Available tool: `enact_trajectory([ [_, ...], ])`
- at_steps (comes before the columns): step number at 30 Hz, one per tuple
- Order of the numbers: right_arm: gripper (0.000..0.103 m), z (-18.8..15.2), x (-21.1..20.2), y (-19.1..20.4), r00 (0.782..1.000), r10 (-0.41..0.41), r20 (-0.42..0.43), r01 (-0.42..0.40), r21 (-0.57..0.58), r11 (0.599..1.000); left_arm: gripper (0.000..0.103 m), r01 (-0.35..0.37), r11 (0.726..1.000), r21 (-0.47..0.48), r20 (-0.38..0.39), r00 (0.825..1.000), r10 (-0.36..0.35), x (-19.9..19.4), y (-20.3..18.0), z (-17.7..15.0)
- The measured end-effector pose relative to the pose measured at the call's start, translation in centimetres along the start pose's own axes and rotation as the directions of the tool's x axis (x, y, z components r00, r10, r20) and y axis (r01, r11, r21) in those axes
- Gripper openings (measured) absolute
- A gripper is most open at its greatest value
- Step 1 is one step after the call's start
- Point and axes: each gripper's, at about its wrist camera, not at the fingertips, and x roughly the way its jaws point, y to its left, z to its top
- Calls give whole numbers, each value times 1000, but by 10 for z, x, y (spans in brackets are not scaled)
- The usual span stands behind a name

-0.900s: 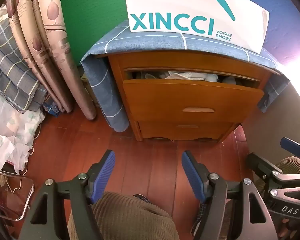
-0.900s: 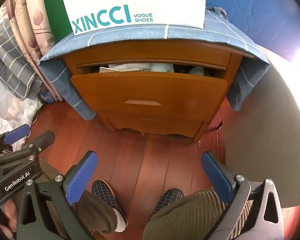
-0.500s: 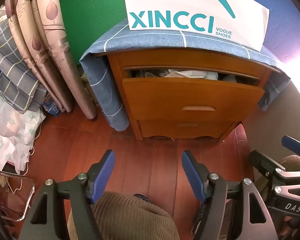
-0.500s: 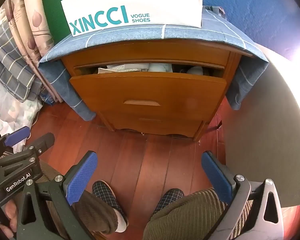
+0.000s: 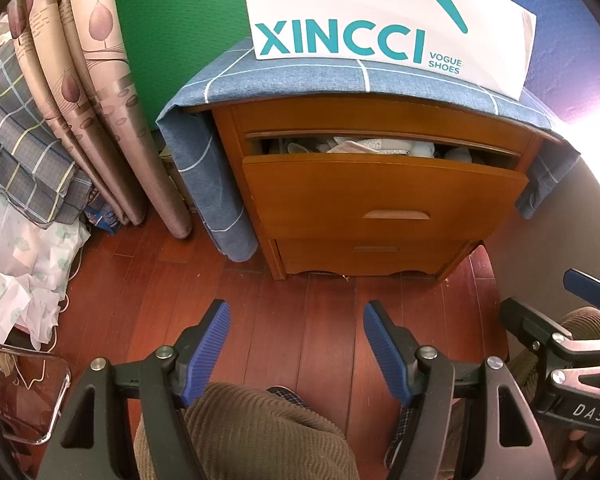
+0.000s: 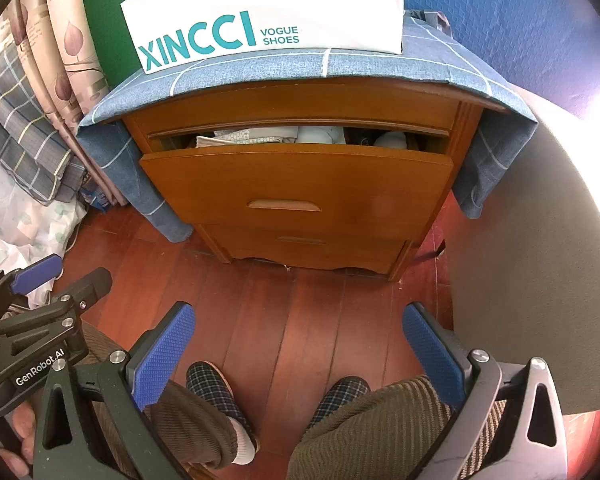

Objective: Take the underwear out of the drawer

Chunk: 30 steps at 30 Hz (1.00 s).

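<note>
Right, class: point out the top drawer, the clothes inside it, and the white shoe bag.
top drawer (image 6: 296, 184): right wrist view, middle of its wooden front panel.
clothes (image 5: 360, 147): left wrist view, pale folded fabric showing in the gap.
white shoe bag (image 5: 380, 8): left wrist view, its printed face.

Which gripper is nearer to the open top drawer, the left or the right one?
Neither clearly. The left gripper and right gripper both hang open over the floor, well short of the drawer, side by side.
</note>
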Motion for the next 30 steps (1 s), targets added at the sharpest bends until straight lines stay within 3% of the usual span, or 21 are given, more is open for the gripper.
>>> enact_trajectory([
  [30, 103, 0, 0, 0, 1000, 4, -2, -4, 5, 1000, 71, 7, 1000, 4, -4, 1000, -7, 0, 1, 1],
])
